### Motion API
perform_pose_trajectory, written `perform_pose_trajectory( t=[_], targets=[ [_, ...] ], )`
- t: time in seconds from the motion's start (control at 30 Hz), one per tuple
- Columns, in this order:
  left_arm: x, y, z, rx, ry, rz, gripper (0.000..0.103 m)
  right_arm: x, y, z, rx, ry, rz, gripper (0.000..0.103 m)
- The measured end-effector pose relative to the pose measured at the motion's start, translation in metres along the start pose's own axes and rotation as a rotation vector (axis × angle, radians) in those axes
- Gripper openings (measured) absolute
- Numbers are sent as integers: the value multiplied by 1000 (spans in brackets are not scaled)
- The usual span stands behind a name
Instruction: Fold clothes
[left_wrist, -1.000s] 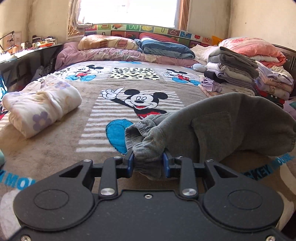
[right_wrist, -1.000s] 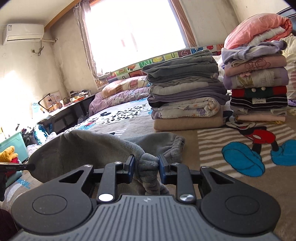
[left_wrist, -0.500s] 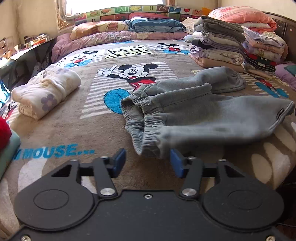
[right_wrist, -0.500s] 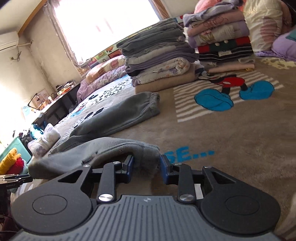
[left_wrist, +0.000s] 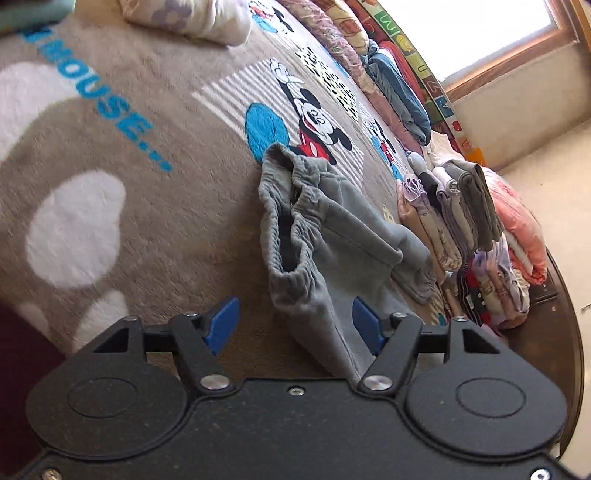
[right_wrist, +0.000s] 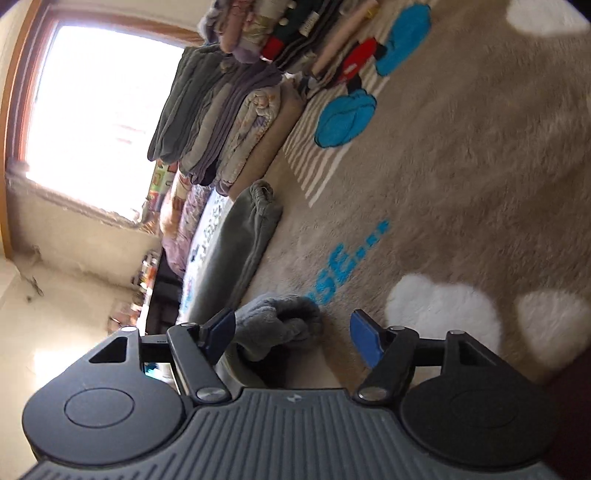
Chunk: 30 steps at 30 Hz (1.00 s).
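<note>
On the bed's tan plush cartoon-mouse blanket (left_wrist: 122, 206) lie the grey fleece sweatpants (left_wrist: 325, 236) — thick, soft, roughly folded, their gathered elastic waistband gaping open toward the left wrist camera, one cuffed leg stretching off toward the stack of folded clothes (left_wrist: 461, 218). The left tool (left_wrist: 295, 325) stands apart, its jaws having just been opening; the cloth lies between the blue pads, unpressed. The right tool (right_wrist: 291, 332) has likewise just spread — a bunched grey end of the sweatpants rests loose by its left pad (right_wrist: 218, 328).
</note>
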<state>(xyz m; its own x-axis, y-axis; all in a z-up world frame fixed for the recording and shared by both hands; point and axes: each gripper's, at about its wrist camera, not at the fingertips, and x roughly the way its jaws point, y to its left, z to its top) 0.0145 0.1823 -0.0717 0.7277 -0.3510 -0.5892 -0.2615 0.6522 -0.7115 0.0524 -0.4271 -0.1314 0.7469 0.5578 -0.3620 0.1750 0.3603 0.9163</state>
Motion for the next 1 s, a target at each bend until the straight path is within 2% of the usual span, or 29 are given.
perform_pose_trajectory(
  t=[0.1,0.17,0.23,0.27,0.3,0.37,0.4,0.47,0.53,0.57,0.6,0.63,0.7,0.73,0.77,0.8,0.83,0.87,0.9,0.97,1.0],
  targets=[
    [16,-4,-5,-7,13,12,70,15,-11,1,153,6,63,77],
    [30,-4,-6,-22,14,50,70,27,-14,2,188,14,46,77],
    [41,-6,-7,-19,5,57,70,40,-15,2,211,18,32,76],
    [46,-7,-8,-17,0,60,70,45,-15,2,217,18,27,69],
    [48,-11,-9,1,-11,69,69,50,-13,2,205,15,19,52],
    [53,-17,-9,44,-19,100,23,59,-3,1,131,10,-1,42],
    [54,-19,-7,53,-15,105,22,60,3,1,86,4,-4,30],
    [47,-23,-2,73,-48,77,18,58,19,3,-4,-24,15,27],
    [34,-32,3,127,-98,40,17,40,43,5,-134,-118,67,19],
    [28,-34,5,147,-113,14,17,29,54,6,-199,-161,101,8],
    [22,-36,6,167,-129,-12,17,18,66,7,-263,-203,135,8],
    [23,-33,5,171,-119,14,17,8,76,8,-321,-239,162,8],
    [27,-27,4,177,-98,68,20,-4,79,15,-365,-237,145,8],
    [35,-19,2,158,-70,146,23,-1,73,19,-352,-203,111,8],
    [39,-8,-1,123,-53,179,32,3,67,20,-340,-182,64,12],
    [39,3,-4,68,-49,161,36,7,59,19,-330,-160,21,14],
    [36,10,-7,22,-61,112,45,11,51,19,-321,-138,-22,17],
    [33,13,-8,8,-66,91,55,15,43,17,-311,-118,-63,33],
    [30,15,-9,-5,-71,70,57,19,36,12,-302,-107,-94,58],
    [28,13,-8,1,-81,78,57,26,28,1,-306,-98,-135,74],
    [27,12,-8,4,-87,82,57,31,28,-2,-330,-92,-151,74]
  ],
)
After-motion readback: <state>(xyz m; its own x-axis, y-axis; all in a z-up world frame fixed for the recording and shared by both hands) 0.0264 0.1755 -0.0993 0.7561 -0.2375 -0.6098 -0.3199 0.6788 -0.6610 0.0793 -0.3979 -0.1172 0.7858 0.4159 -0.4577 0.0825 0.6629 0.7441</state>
